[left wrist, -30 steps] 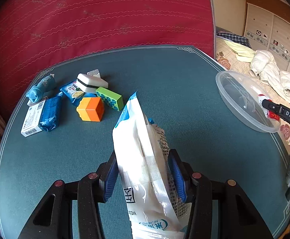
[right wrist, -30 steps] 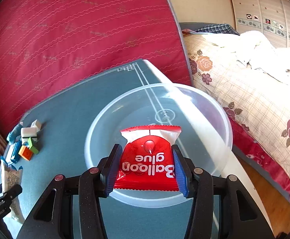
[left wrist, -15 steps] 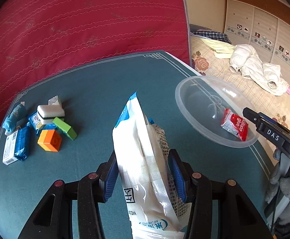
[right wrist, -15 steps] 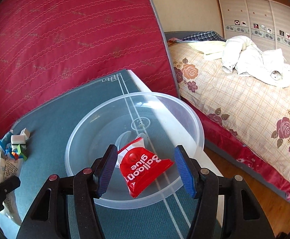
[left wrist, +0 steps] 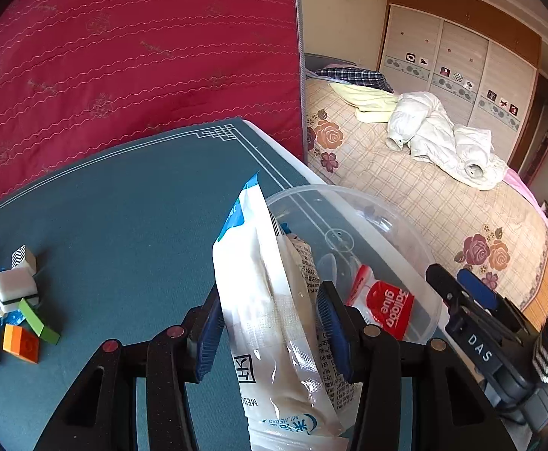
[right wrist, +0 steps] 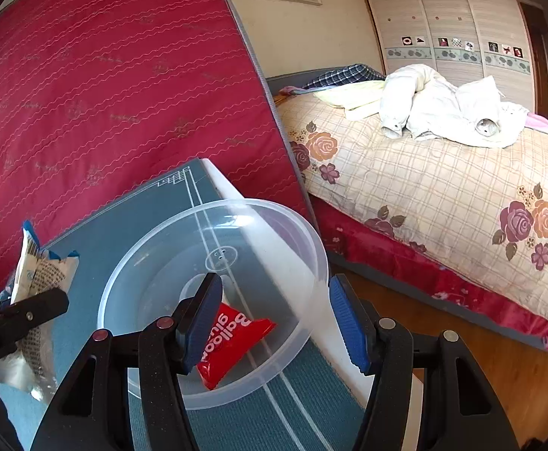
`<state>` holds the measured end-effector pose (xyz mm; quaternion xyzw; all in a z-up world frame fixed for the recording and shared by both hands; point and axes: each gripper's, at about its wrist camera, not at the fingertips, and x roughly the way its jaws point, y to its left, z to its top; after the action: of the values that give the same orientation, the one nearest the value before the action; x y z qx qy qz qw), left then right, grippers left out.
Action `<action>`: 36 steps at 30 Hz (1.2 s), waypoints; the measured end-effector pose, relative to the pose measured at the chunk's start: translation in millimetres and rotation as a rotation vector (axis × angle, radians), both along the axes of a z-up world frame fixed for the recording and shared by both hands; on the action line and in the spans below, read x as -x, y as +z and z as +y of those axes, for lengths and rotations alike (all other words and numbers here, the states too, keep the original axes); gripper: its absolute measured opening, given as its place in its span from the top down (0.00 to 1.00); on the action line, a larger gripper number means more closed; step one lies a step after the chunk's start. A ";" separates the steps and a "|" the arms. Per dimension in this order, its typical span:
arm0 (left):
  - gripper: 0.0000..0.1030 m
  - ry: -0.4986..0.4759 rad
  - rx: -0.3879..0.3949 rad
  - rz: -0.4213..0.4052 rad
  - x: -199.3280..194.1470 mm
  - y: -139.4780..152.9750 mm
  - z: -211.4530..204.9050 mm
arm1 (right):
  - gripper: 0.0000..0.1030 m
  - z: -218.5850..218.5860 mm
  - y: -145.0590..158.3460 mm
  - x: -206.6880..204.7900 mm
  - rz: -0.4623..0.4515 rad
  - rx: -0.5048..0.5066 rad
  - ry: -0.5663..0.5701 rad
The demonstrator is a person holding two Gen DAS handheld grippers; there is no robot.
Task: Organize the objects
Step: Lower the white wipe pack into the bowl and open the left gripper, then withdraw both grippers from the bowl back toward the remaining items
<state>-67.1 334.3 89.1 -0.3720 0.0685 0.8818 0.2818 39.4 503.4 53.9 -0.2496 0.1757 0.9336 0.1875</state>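
My left wrist camera looks steeply down over the teal-covered desk (left wrist: 123,203); my right one sits close above the clear round plastic bowl (right wrist: 311,248), which both views share.

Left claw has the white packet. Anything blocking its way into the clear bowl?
Nothing visible blocks it. The white packet sits clamped in the left claw, right beside the clear bowl. Only the red Balloon glue sachet lies inside, low on the bottom. The open right claw hovers at the bowl's near rim.
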 end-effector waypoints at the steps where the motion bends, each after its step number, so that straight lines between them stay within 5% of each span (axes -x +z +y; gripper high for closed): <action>1: 0.50 -0.003 -0.002 -0.004 3.4 -0.5 4.2 | 0.41 -0.5 -1.4 0.2 -0.002 0.000 -0.001; 13: 0.50 -0.058 -0.017 0.041 22.6 1.5 38.1 | 0.41 2.0 -6.2 -0.6 0.015 -0.011 -0.010; 23: 0.32 -0.002 -0.026 -0.003 16.1 -8.3 2.6 | 0.40 2.8 -9.9 -5.2 0.023 -0.018 -0.027; 36: 0.23 -0.084 0.002 -0.008 -18.8 -19.6 10.9 | 0.39 3.1 -10.2 -8.8 0.033 -0.021 -0.048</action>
<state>-48.2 345.2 69.5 -0.3727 0.0839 0.8676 0.3183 48.1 506.4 43.7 -0.2279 0.1748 0.9346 0.2097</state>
